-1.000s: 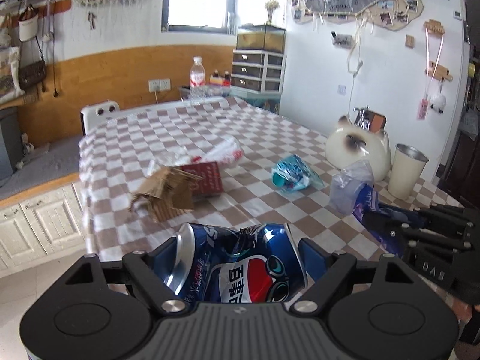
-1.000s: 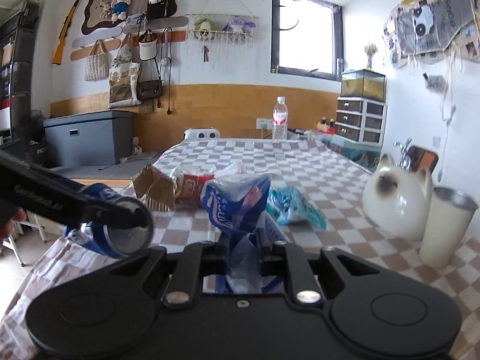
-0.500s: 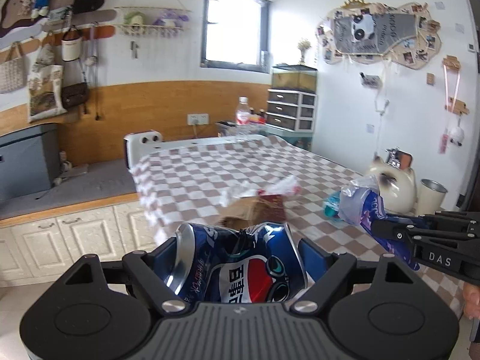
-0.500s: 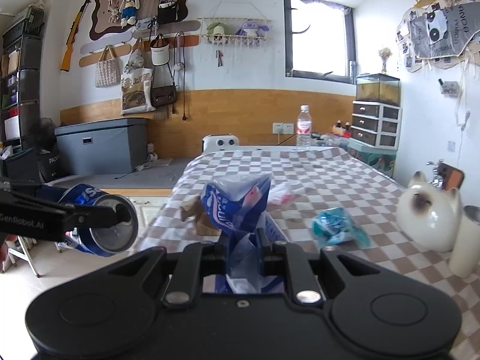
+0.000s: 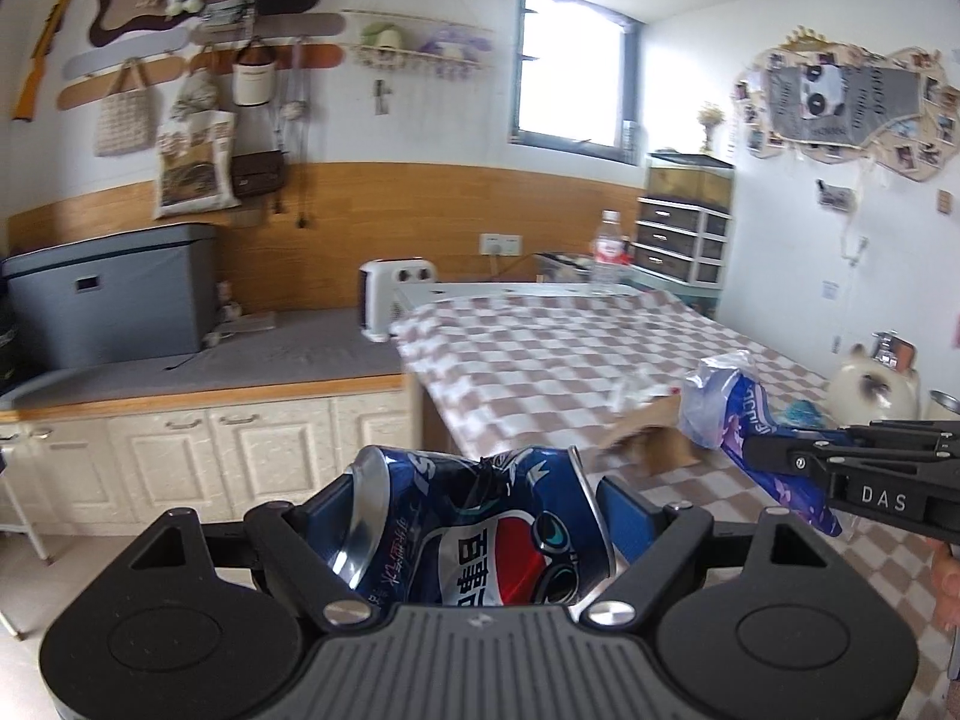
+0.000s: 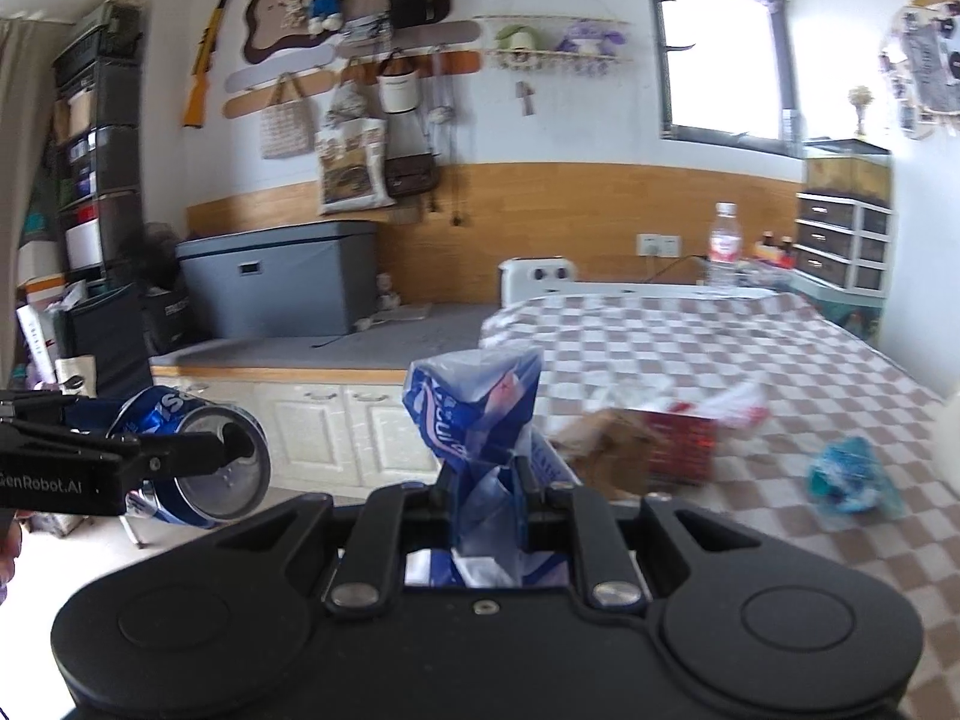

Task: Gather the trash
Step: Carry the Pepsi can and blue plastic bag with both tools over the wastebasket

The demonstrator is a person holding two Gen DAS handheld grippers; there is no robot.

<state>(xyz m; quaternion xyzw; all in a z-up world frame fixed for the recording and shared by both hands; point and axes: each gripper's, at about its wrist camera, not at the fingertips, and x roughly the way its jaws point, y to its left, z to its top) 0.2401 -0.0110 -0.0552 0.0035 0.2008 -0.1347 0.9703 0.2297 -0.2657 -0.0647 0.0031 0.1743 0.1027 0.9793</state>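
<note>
A crushed blue Pepsi can [image 5: 474, 534] sits crosswise between the jaws of my left gripper [image 5: 474, 510], which is shut on it. From the right wrist view the same can [image 6: 204, 468] shows at the left, pinched by the left gripper [image 6: 234, 450]. My right gripper [image 6: 486, 480] is shut on a crumpled blue and white plastic wrapper [image 6: 474, 414]. That wrapper [image 5: 732, 408] also shows at the right of the left wrist view. Both grippers hang beyond the table's left edge. On the checkered table [image 6: 690, 330] lie torn cardboard [image 6: 600, 444], a red packet [image 6: 684, 438] and a teal wrapper [image 6: 852, 474].
A cat figurine [image 5: 876, 390] and a metal cup [image 5: 948, 402] stand at the table's right side, a water bottle [image 5: 607, 252] at its far end. Left of the table run cream cabinets [image 5: 210, 456] with a grey box [image 5: 114, 300] and a white heater [image 5: 393, 294] on top.
Both grippers swung left, off the table toward the cabinets, each keeping its grip. The trash on the table slid to the right of both views.
</note>
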